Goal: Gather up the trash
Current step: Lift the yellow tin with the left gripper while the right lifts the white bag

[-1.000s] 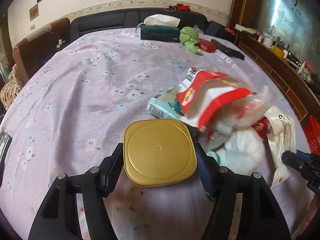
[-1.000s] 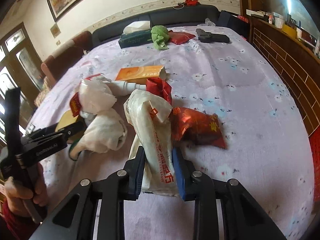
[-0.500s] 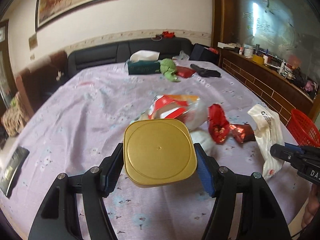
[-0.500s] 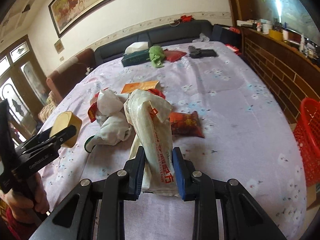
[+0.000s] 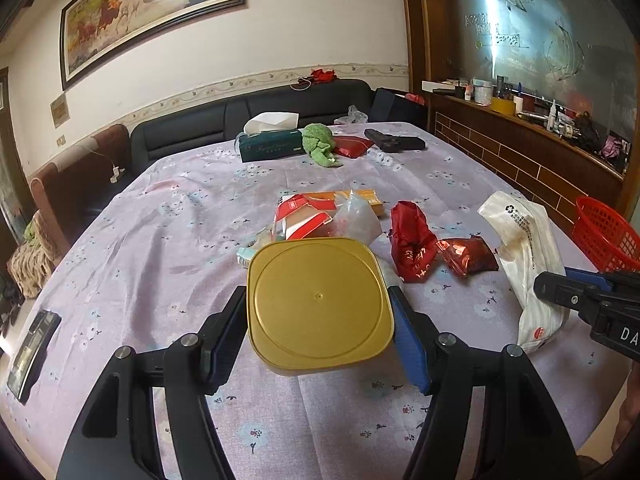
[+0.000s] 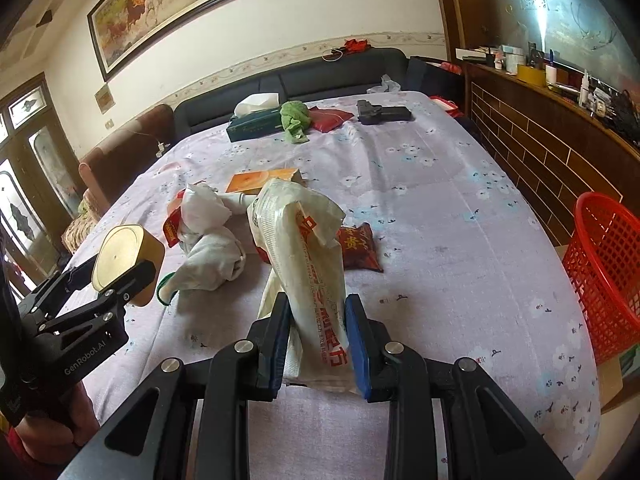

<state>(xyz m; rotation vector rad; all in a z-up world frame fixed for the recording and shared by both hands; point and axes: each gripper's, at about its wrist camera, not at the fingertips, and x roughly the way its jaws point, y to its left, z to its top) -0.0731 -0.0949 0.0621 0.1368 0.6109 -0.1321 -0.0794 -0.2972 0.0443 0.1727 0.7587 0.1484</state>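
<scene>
My left gripper (image 5: 316, 340) is shut on a gold square plastic tub (image 5: 318, 304), held above the table; the same tub (image 6: 120, 258) shows at the left of the right wrist view. My right gripper (image 6: 318, 344) is shut on a white plastic wrapper with red print (image 6: 308, 260), lifted upright off the cloth; that wrapper (image 5: 524, 248) appears at the right of the left wrist view. On the table lies a heap of trash: crumpled white tissue (image 6: 212, 252), a red foil packet (image 5: 468, 256), a red wrapper (image 5: 412, 236) and an orange box (image 6: 260, 180).
A red mesh basket (image 6: 604, 276) stands on the floor beside the table's right edge. At the far end sit a green tissue box (image 5: 272, 144), a green cloth (image 5: 320, 142), a red pouch (image 5: 352, 146) and a black object (image 5: 394, 142). A dark device (image 5: 32, 348) lies at the left edge.
Both grippers have risen and pulled back from the trash heap with their loads, so more of the room and the red basket have come into view. The grips look unchanged.
</scene>
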